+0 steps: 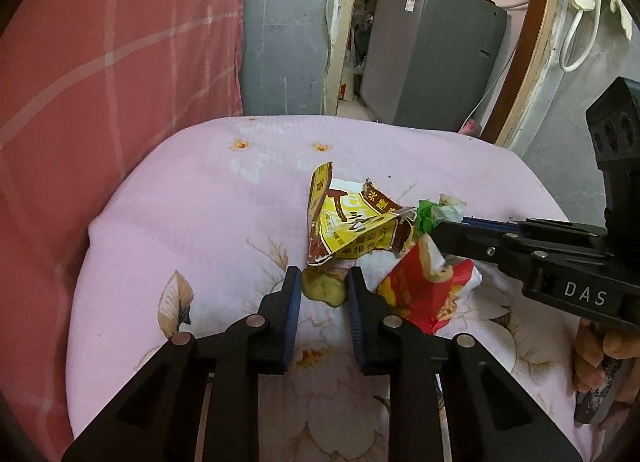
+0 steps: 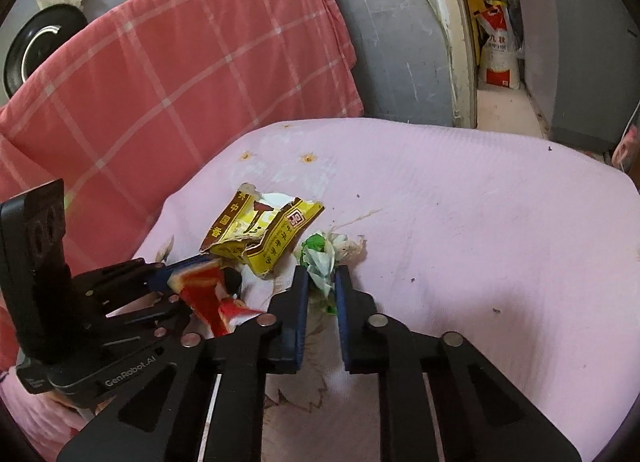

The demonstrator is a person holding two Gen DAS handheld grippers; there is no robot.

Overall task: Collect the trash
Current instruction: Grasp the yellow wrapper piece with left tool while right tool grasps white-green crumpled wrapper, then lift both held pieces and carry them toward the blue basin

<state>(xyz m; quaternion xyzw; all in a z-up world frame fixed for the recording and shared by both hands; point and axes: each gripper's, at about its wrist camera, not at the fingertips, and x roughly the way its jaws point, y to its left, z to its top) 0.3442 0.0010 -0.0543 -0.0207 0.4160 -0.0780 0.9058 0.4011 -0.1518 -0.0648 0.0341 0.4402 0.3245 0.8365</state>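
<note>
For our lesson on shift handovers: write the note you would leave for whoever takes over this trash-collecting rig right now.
Left gripper: open, fingers either side of a yellowish scrap on the pink floral cushion; not closed yet.
Right gripper: pinching the green and white crumpled wrapper, which hangs from its tips.
Still lying on the cushion: torn yellow and brown packet in the middle, red snack wrapper beside it.
Done: only the green wrapper is picked up. No bin is in view.
Left: close on the scrap, collect the packet and red wrapper, find somewhere to drop everything.
</note>
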